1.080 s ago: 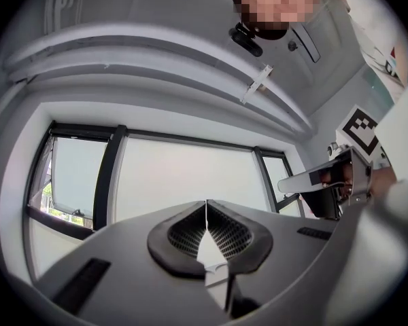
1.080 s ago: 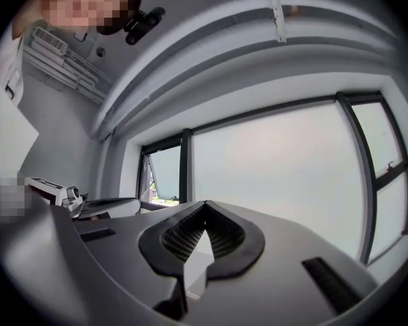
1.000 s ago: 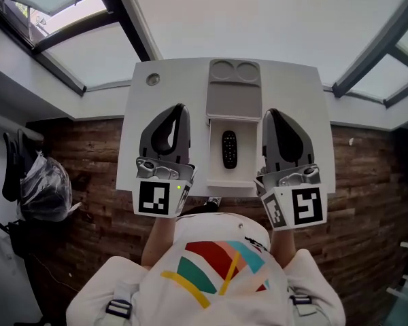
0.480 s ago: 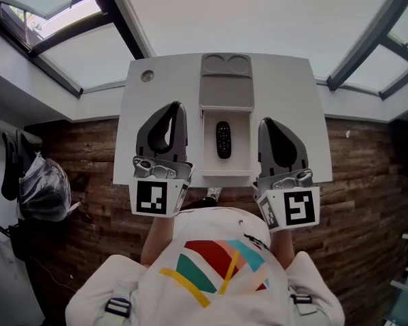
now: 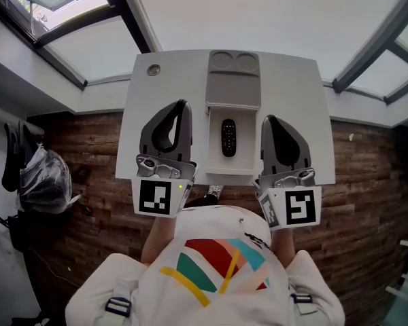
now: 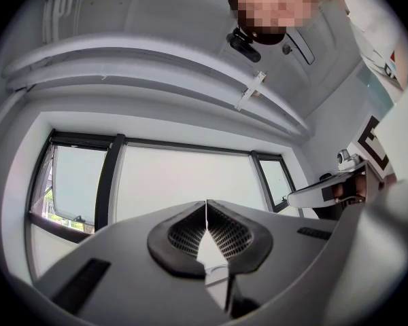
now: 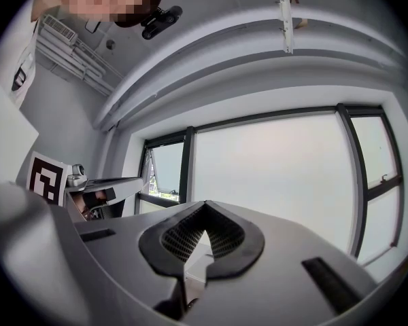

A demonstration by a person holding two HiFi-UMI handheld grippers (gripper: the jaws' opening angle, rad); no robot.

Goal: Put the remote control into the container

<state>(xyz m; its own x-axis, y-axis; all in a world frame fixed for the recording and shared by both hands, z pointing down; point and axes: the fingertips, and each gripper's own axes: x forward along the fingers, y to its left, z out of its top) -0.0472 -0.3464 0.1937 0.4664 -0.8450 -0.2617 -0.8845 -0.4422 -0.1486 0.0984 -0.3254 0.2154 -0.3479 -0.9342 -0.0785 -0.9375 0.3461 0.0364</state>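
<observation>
Finds the slim black remote control (image 5: 228, 137) already lying lengthwise in the open, pale compartment of the long grey plastic container (image 5: 233, 90), at the middle of the white rectangular table (image 5: 296, 107). Holds the left gripper (image 6: 206, 204) just left of that compartment, jaws pressed together with nothing between them, and the right gripper (image 7: 204, 206) just right of it, likewise closed and empty. Shows no real change over the last second: same resting place for the remote control, same closed grippers flanking the container, only a slight drift of the head view across the scene. Points upward in both gripper views, toward windows and ceiling, so gives no close look at the compartment; seems to rest flat on its floor, though hard to confirm from this far off. Suggests a finished placement, with little left beyond drawing both grippers back and leaving the container undisturbed.
</observation>
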